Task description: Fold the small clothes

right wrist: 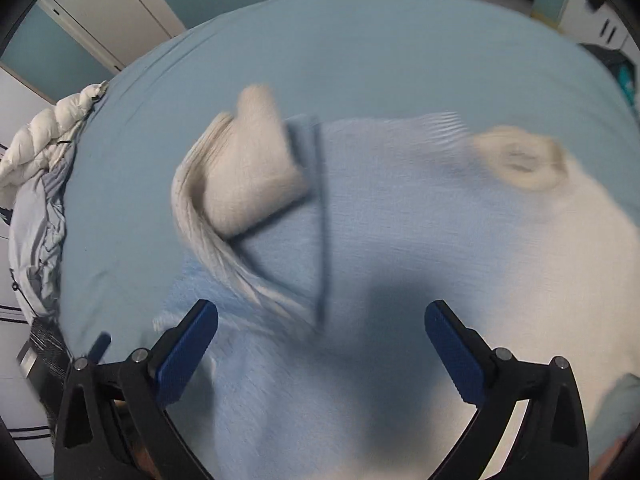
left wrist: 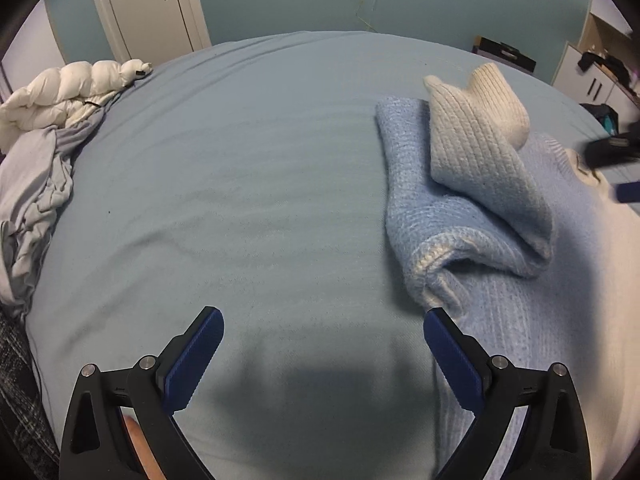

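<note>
Blur smears the sweater (right wrist: 400,220) under both wide-open, empty grippers (left wrist: 324,356) (right wrist: 322,350).

Motion blur smears the whole right wrist view, so the sweater (right wrist: 400,208) shows no knit detail and its collar (right wrist: 520,158) is a pale smudge, while the left wrist view's right edge cuts the sweater off.

Black claw (left wrist: 323,354) arms, ribbed blue pads, silver screws.
</note>
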A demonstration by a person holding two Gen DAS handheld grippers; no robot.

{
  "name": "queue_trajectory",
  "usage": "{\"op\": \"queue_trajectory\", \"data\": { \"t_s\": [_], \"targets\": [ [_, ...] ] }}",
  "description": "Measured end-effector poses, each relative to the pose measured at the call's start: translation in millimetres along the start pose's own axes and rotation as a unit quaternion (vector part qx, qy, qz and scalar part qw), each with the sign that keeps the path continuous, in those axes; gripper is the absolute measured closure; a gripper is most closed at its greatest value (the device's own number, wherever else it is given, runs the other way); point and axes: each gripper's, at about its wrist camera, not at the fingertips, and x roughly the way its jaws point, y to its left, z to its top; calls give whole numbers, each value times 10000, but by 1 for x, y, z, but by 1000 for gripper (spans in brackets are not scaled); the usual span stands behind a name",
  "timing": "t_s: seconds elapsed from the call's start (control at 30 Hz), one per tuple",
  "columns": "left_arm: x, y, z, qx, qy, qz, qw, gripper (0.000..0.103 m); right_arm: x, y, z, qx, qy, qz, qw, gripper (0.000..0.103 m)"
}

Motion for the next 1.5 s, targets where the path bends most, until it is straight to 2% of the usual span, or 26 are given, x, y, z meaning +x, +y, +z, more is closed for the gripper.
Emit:
{"op": "queue_trajectory", "data": {
  "t_s": [0.13,0.2,0.27,0.3,0.33,0.37,0.4,0.47,0.57,0.7,0.8,0.83,0.9,1.0,1.03,1.07,1.1,1.13,1.17,1.2,1.23,1.33,1.37,1.43,1.5],
  "targets": [
    [3,1,0,-90,92,-262,9996,2,32,28,30,-94,-203,368,9991,2],
    [7,2,-1,-145,168,-345,9992,2,45,40,43,-40,-252,508,9984,7],
    [11,2,0,-186,221,-423,9987,2,53,54,56,53,-168,668,9976,25],
    [12,3,1,-198,234,-438,9986,2,58,61,62,68,-87,643,9979,30],
    [14,4,2,-226,241,-462,9984,2,59,69,63,30,-59,561,9984,42],
    [14,5,3,-247,239,-483,9982,2,63,77,62,-114,8,375,9992,65],
    [14,5,4,-269,230,-505,9981,2,67,85,62,-349,69,178,9992,79],
    [12,4,-1,-248,195,-509,9982,2,63,102,58,-775,-19,-208,9968,87],
    [11,7,-4,-126,161,-517,9985,2,24,114,62,-1018,-493,-311,9931,89],
    [-1,2,-6,27,8,-623,9981,2,-71,98,60,-890,-1564,467,9826,89],
    [-5,-5,-6,170,-8,-589,9981,2,-145,39,44,-313,-2263,1076,9676,89],
    [-5,-7,-6,208,-2,-573,9981,2,-154,24,42,-137,-2397,1138,9641,89],
    [-7,-13,-9,345,-21,-546,9979,2,-177,-34,25,312,-2658,1284,9549,89],
    [-13,-26,-12,541,-50,-504,9972,2,-178,-113,-18,894,-2969,901,9464,86],
    [-13,-27,-12,579,-47,-480,9972,2,-168,-143,-33,1114,-2924,584,9480,74],
    [-13,-29,-12,621,-30,-428,9971,2,-147,-172,-50,1328,-2733,157,9526,46],
    [-12,-30,-11,641,-15,-390,9972,2,-127,-198,-61,1499,-2459,-190,9574,26],
    [-11,-33,-10,666,9,-350,9972,2,-103,-229,-74,1690,-2004,-581,9633,9],
    [-9,-36,-9,697,27,-316,9971,2,-79,-262,-88,1923,-1507,-876,9657,10],
    [-8,-38,-8,725,38,-292,9969,2,-60,-291,-99,2230,-1154,-941,9634,10],
    [-6,-41,-7,774,55,-263,9966,2,-44,-324,-113,2639,-898,-772,9573,10],
    [-2,-55,-1,1025,131,-119,9946,2,-25,-368,-130,3350,-774,-227,9388,10],
    [-1,-62,-1,1144,162,-109,9932,2,-17,-371,-126,3399,-732,-61,9376,10],
    [-1,-75,-4,1372,229,-150,9902,2,-6,-362,-109,3080,-724,28,9486,10],
    [4,-83,-5,1488,305,-191,9882,2,5,-352,-84,2517,-597,-158,9658,10]
  ]
}}
